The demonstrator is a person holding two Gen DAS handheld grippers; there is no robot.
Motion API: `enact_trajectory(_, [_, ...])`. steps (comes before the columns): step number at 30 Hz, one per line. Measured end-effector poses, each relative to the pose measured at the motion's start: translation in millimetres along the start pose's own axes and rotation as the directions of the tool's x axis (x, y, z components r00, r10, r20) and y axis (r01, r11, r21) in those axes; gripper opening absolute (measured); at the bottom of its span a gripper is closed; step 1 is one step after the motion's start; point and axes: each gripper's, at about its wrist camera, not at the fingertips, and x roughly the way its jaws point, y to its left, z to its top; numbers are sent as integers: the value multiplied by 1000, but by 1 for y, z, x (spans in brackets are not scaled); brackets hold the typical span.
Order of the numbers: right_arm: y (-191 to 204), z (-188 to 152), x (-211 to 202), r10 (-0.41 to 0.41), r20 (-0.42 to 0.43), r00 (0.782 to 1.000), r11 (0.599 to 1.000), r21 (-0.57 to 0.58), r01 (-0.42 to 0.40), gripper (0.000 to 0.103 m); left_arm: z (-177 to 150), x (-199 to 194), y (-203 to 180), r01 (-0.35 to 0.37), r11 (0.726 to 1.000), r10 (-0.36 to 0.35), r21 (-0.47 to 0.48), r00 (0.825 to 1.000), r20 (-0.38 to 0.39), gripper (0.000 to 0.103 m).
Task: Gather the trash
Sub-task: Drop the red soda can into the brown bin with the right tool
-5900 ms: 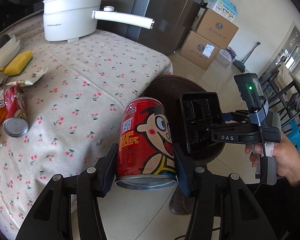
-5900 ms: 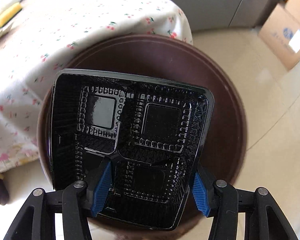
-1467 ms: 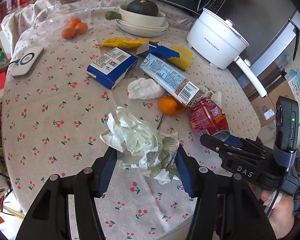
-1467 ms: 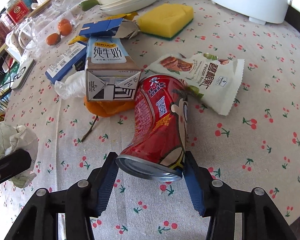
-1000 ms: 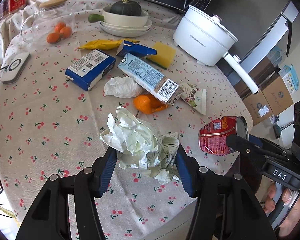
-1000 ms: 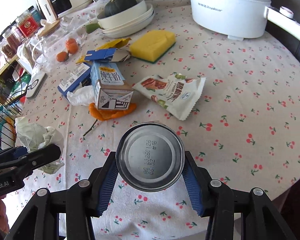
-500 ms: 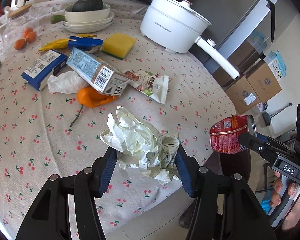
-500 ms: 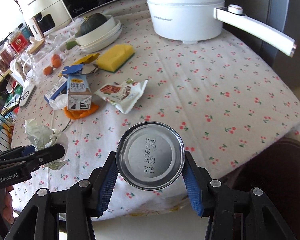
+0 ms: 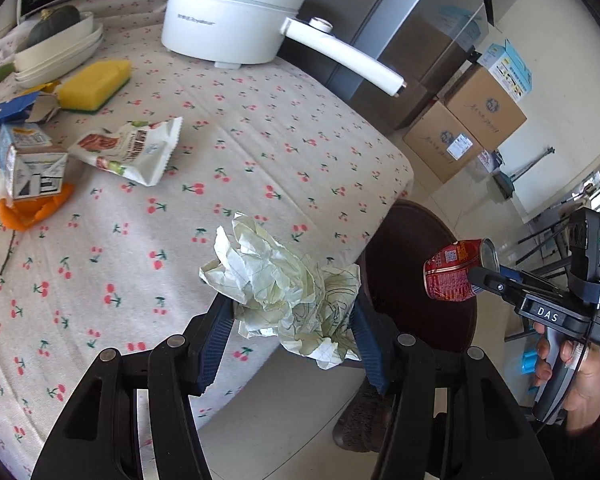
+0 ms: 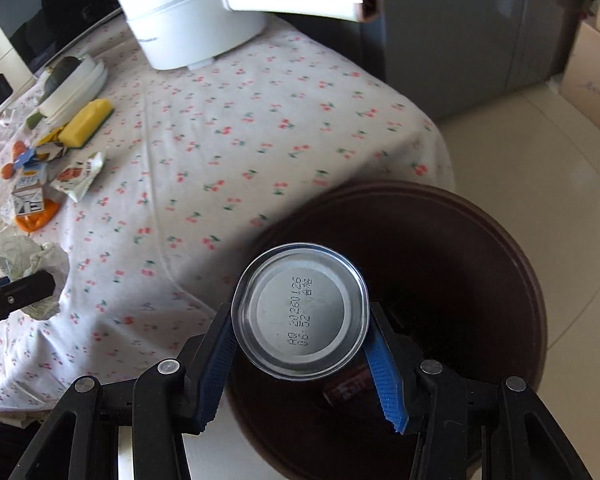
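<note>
A white pot [image 9: 236, 12] with a long handle stands at the far side of the tabletop [image 9: 260, 152], which wears a cherry-print cloth. Left of it, a dark squash [image 9: 54, 26] sits in stacked white dishes [image 9: 60, 58], with a yellow sponge [image 9: 96, 84] just beside them. Cardboard boxes [image 9: 464, 128] stand on the floor beside a grey fridge [image 10: 460, 20].

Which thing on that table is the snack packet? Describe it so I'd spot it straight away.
Start at the big white pot at the far side of the cherry-print tablecloth, then come down to the yellow sponge. The snack packet lies flat just nearer than the sponge, beside the milk carton. It is the only flat, white, crinkle-edged pouch with nuts pictured.
</note>
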Motion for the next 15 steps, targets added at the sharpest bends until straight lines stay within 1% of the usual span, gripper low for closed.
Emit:
enact_trajectory(5, [-45,-8,14,-53,-41,998,996,65,56,55,-1,30,-35,39,997,-37,63,999,-29,60])
enact_trajectory(9, [-71,-11,24,-83,-45,996,990,109,88,57,-3,51,-58,64,992,-59,107,997,-50,60])
enact_trajectory(11, [-79,-10,24,-116,-46,992,984,129,121,67,-4,59,-66,75,989,-68,126,996,-60,60])
enact_trajectory(12, [-83,-10,22,-126,-39,991,981,143,130,73,-4,62,-70,79,988,-71,134,995,-64,60])
enact_trajectory(15, [-89,-9,15,-112,-25,993,980,165,114,75,-7,69,-78,86,984,-76,158,995,-72,60])
